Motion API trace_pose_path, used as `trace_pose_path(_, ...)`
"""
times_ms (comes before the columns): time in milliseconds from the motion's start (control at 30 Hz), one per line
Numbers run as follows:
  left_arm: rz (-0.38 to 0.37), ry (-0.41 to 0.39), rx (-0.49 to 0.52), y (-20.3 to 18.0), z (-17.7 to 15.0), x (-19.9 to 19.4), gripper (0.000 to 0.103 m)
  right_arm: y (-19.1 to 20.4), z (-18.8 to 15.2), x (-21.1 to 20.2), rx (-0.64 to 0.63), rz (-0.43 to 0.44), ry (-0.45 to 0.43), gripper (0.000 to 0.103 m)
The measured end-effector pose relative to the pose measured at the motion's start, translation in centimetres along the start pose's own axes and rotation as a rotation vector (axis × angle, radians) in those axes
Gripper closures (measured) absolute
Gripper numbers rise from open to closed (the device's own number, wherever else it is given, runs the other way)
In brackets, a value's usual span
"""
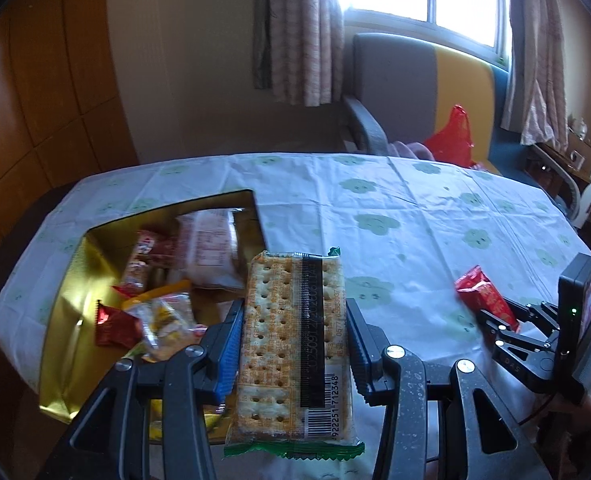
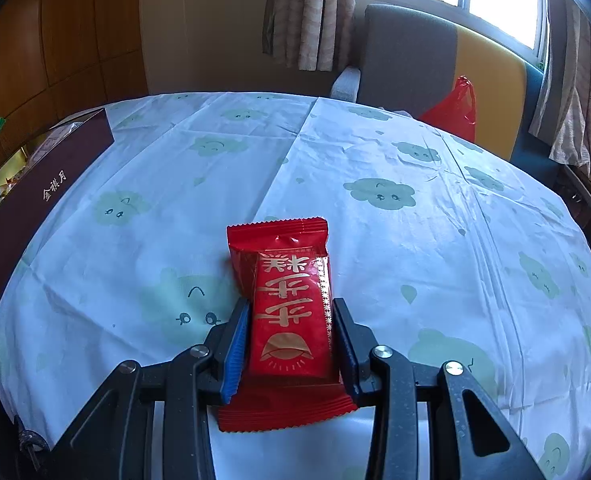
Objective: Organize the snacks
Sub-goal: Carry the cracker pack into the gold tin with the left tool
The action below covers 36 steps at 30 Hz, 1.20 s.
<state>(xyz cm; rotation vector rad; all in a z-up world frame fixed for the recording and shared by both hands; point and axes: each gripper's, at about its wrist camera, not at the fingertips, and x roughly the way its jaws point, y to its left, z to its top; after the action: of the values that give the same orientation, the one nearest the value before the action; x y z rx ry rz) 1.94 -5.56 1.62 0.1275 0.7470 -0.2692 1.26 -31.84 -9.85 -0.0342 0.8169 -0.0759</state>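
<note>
your left gripper (image 1: 293, 344) clamps the long clear-wrapped cracker packet (image 1: 291, 344), raised beside the gold-lined box (image 1: 67, 280) at the table's left edge for dropping in, while your right gripper (image 2: 291, 344) pinches the red foil snack bar (image 2: 289, 312) mid-table, queued next.
</note>
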Motion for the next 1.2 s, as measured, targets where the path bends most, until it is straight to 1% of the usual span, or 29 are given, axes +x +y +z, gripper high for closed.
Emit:
trace_pose_path(233, 0.052, -0.003, -0.048, 2.7, -0.7, -0.7, 0.056, 0.1, -0.1, 0.0, 0.002, -0.005, -0.003, 0.063)
trace_pose_path(733, 0.107, 0.033, -0.121, 6.5, -2.1, 0.2, 0.056, 0.1, -0.1, 0.0, -0.002, -0.009, -0.006, 0.063)
trace_pose_path(800, 0.098, 0.033, -0.148, 7.7, -2.0, 0.0, 0.056, 0.1, -0.1, 0.0, -0.003, -0.009, -0.006, 0.063)
trace_pose_path(900, 0.087, 0.033, -0.258, 11.5, -1.9, -0.7, 0.056, 0.1, -0.1, 0.0, -0.002, -0.009, -0.007, 0.063)
trace_pose_path(1000, 0.118, 0.031, -0.345, 15.3, -2.2, -1.5, 0.056, 0.0, -0.1, -0.1, 0.001, -0.007, -0.012, 0.063)
trace_pose_path(1067, 0.124, 0.041, -0.401, 17.8, -2.8, -1.7, 0.056, 0.0, -0.1, -0.1, 0.003, -0.006, -0.015, 0.063)
trace_pose_path(1133, 0.121, 0.067, -0.43, 19.1, -3.5, -1.2, 0.056, 0.0, -0.2, -0.1, 0.005, -0.005, -0.018, 0.063)
trace_pose_path(1200, 0.126, 0.092, -0.446, 19.6, -4.0, -0.5, 0.056, 0.0, -0.2, -0.1, 0.004, -0.005, -0.018, 0.063)
